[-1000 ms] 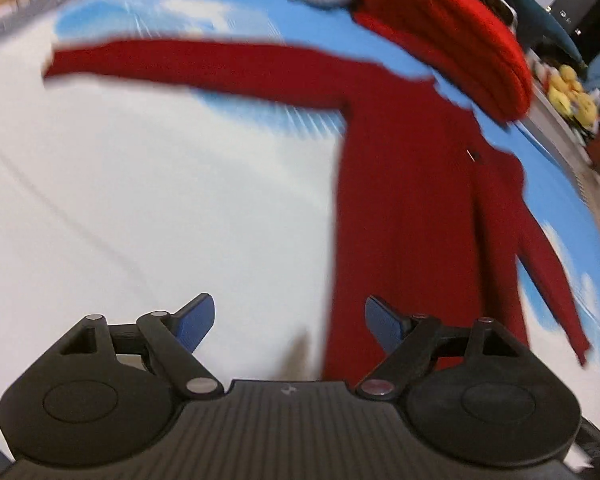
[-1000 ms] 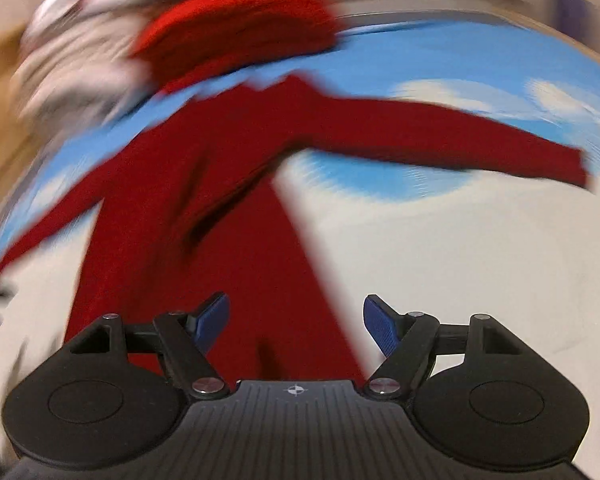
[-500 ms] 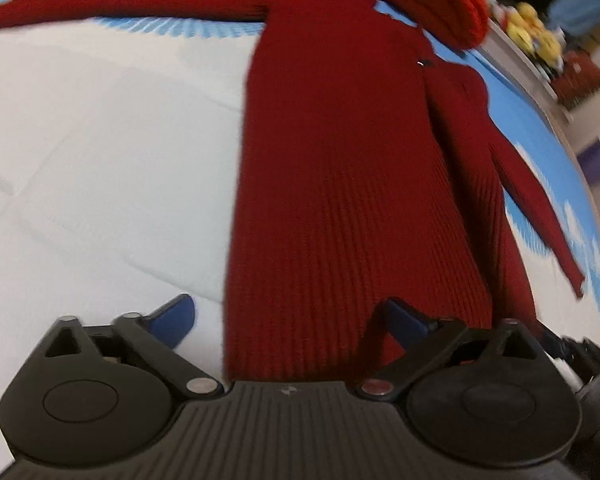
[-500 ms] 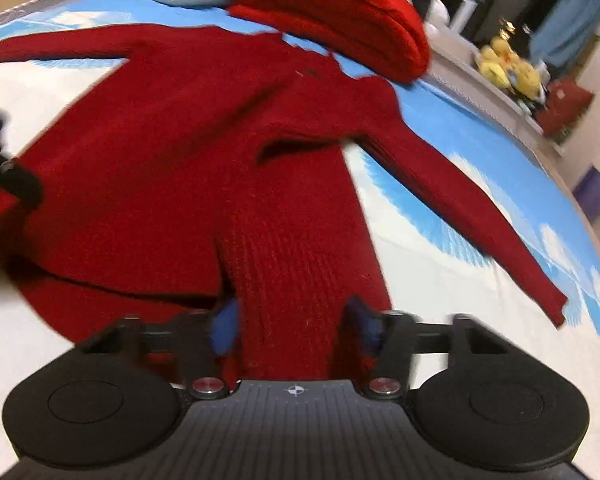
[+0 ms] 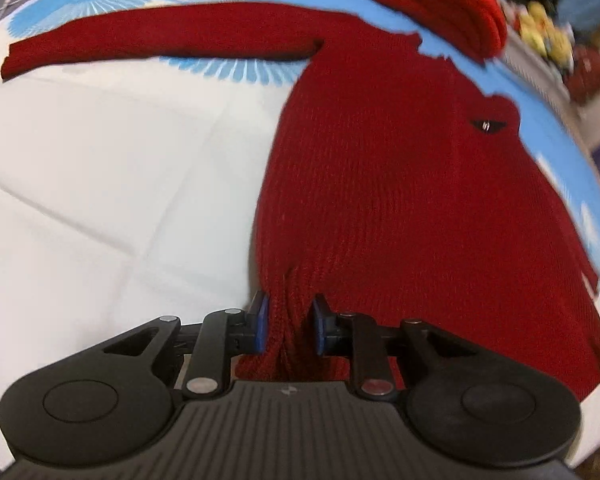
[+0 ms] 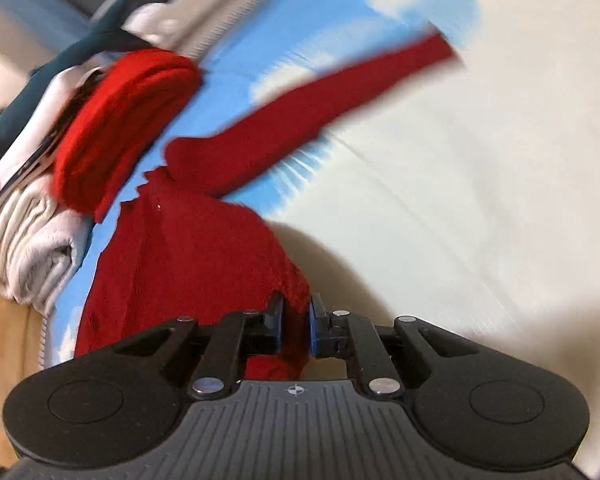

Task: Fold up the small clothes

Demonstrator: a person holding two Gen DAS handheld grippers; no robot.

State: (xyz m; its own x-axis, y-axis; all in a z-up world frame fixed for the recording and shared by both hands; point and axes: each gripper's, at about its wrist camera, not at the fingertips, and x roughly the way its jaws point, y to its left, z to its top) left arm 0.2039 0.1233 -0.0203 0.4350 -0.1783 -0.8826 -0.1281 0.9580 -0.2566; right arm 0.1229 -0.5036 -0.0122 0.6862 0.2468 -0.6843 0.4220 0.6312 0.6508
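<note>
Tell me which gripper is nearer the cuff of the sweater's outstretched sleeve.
Hard to call: each view shows a different outstretched sleeve. The left gripper is closing on the red sweater hem, its sleeve cuff far off. The right gripper is shut on the hem, equally far from its cuff.

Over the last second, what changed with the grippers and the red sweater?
Both grippers came down to the red sweater hem. The right gripper shut on it; the left gripper is closing with knit bunched between its pads. The folded pile behind stayed put.
</note>
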